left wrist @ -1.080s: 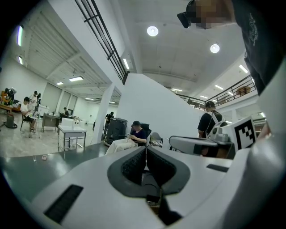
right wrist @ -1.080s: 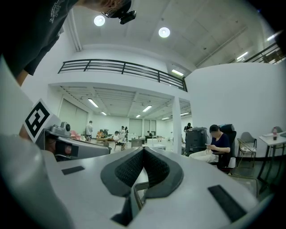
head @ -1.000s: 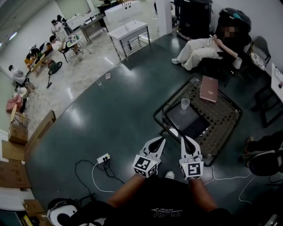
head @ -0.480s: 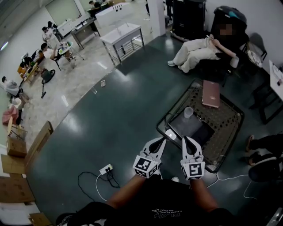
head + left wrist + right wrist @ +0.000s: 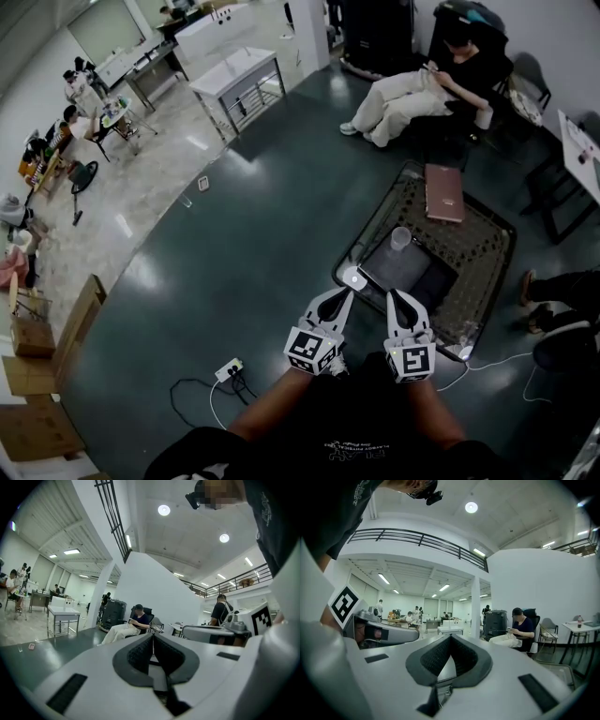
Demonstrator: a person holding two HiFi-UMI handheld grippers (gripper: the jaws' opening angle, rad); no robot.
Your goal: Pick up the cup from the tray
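Note:
A clear plastic cup (image 5: 400, 238) stands upright at the far end of a dark tray (image 5: 414, 274) on a low patterned table (image 5: 486, 251). In the head view my left gripper (image 5: 342, 294) and right gripper (image 5: 392, 294) are held side by side at the table's near corner, short of the tray and well short of the cup. Both are shut with nothing between the jaws. In the left gripper view the left gripper (image 5: 153, 636) points level across the room, as does the right gripper (image 5: 451, 636) in its own view. Neither gripper view shows the cup.
A brownish book (image 5: 443, 192) lies on the table's far end and a small white device (image 5: 354, 278) at the tray's near corner. A seated person (image 5: 412, 86) is beyond the table. A power strip (image 5: 229, 369) with cables lies on the floor at my left.
Both grippers have come forward together toward the low table, and the tray and cup now lie nearer to their tips. The jaws have stayed shut.

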